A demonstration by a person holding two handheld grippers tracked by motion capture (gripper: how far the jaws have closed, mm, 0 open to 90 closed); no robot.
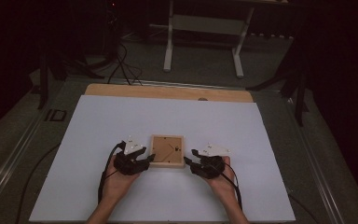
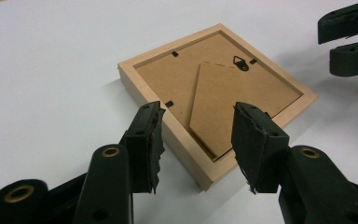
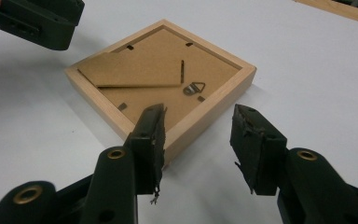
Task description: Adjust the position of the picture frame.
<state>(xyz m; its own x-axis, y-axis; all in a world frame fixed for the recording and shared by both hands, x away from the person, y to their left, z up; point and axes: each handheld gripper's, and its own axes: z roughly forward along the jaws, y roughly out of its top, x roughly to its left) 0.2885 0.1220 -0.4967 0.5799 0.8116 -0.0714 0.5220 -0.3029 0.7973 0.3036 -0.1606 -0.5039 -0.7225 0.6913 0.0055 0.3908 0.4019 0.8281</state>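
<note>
Left claw [image 2: 196,144]: spread; jaws stand either side of the near corner of the picture frame, pads not pressing on it. In the high view the left claw [image 1: 145,159] sits at the frame's left edge, held in the person's left hand [image 1: 117,179].
Right claw [image 3: 198,140]: spread; jaws astride the frame's near corner, one over the wooden rim, the other over bare table; no pinch seen. In the high view the right claw [image 1: 191,162] sits just beside the frame's right edge, held in the right hand [image 1: 223,179].
Picture frame [image 1: 167,150]: small, square, light wood; lies flat, back side up, between the two claws on the near middle of the table.
Backing [image 2: 223,84]: brown board with folded stand and a metal hanger [image 3: 194,88].
Table [image 1: 168,116]: white sheet over a wooden top.
Far: white legs of a stand [image 1: 168,42] on the dark floor.
</note>
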